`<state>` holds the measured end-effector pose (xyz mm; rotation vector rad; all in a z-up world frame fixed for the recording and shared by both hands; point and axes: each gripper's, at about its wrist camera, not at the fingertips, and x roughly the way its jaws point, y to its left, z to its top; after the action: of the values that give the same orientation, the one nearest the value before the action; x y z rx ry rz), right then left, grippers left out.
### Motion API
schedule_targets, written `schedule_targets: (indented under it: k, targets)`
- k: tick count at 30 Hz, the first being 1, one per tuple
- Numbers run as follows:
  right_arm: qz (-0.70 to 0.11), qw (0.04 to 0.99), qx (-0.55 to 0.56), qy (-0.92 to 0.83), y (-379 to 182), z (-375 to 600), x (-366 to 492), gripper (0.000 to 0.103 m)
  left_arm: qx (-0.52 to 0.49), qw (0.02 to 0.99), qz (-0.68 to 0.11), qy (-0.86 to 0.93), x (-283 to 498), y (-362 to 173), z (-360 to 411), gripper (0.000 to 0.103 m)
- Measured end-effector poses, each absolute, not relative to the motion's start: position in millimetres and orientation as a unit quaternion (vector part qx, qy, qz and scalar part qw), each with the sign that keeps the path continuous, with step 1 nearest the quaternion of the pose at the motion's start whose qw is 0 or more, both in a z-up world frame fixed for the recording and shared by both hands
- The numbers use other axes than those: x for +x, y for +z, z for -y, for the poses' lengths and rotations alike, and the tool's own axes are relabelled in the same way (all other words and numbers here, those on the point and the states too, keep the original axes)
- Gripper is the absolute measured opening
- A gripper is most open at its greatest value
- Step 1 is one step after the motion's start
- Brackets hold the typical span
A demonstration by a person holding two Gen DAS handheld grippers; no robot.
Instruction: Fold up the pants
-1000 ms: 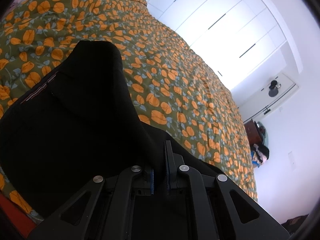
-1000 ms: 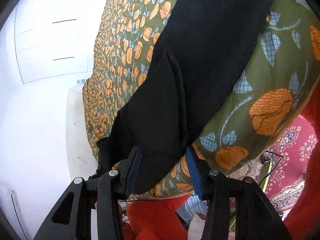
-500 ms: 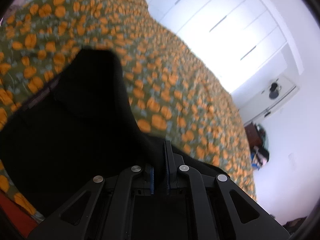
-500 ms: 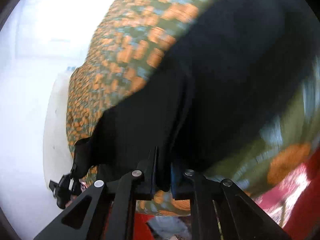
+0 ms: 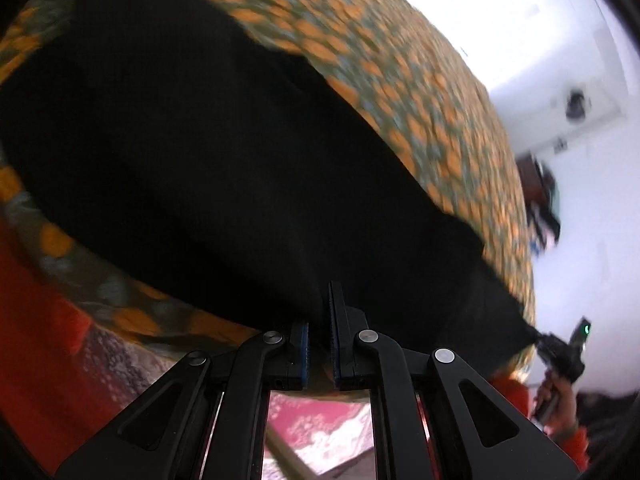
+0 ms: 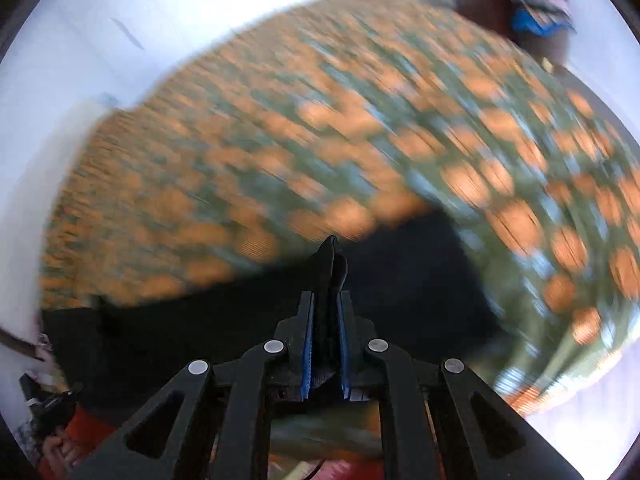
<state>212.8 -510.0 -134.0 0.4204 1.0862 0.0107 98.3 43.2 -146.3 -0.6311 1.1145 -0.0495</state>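
The black pants (image 5: 224,160) lie stretched along the near edge of the bed. My left gripper (image 5: 319,320) is shut on one edge of the pants at the bed's rim. My right gripper (image 6: 325,304) is shut on another edge of the pants (image 6: 400,280), with black cloth sticking up between its blue pads. In the left wrist view the right gripper (image 5: 560,352) shows at the far right, holding the far end of the pants. In the right wrist view the left gripper's hand (image 6: 52,412) shows at the lower left. Both views are blurred by motion.
The bed is covered by a green quilt with orange flowers (image 6: 280,140) and it also shows in the left wrist view (image 5: 420,92). White wardrobe doors (image 6: 120,20) stand behind. A red patterned rug (image 5: 320,420) lies below the bed edge. A dark cabinet (image 6: 520,8) stands at the far corner.
My right gripper has closed on the pants' edge; it was open a second ago. Both grippers have swung and pulled the pants taut along the bed edge. The left stays shut.
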Motion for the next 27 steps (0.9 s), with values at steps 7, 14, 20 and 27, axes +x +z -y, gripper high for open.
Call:
schedule_targets:
  k: [7, 14, 20, 27]
  targets:
    - [-0.525, 0.818, 0.235, -0.021, -158.4, 545.3, 198.0, 0.011, -0.291, 0.833, -0.470, -0.036, 153.8, -108.3, -44.8, 0.006]
    - [-0.406, 0.883, 0.228, 0.064, -48.7, 516.3, 234.8, 0.011, -0.315, 0.891, -0.328, -0.024, 174.5, -31.3, -79.0, 0.006]
    - [-0.434, 0.885, 0.163, 0.042, -66.8, 519.4, 230.8, 0.011, -0.202, 0.869, -0.450, -0.044, 148.8, -123.8, -24.6, 0.007]
    - [-0.530, 0.835, 0.138, -0.051, -159.8, 553.9, 206.4, 0.011, -0.141, 0.842, -0.515, -0.072, 152.4, -168.4, 14.4, 0.006]
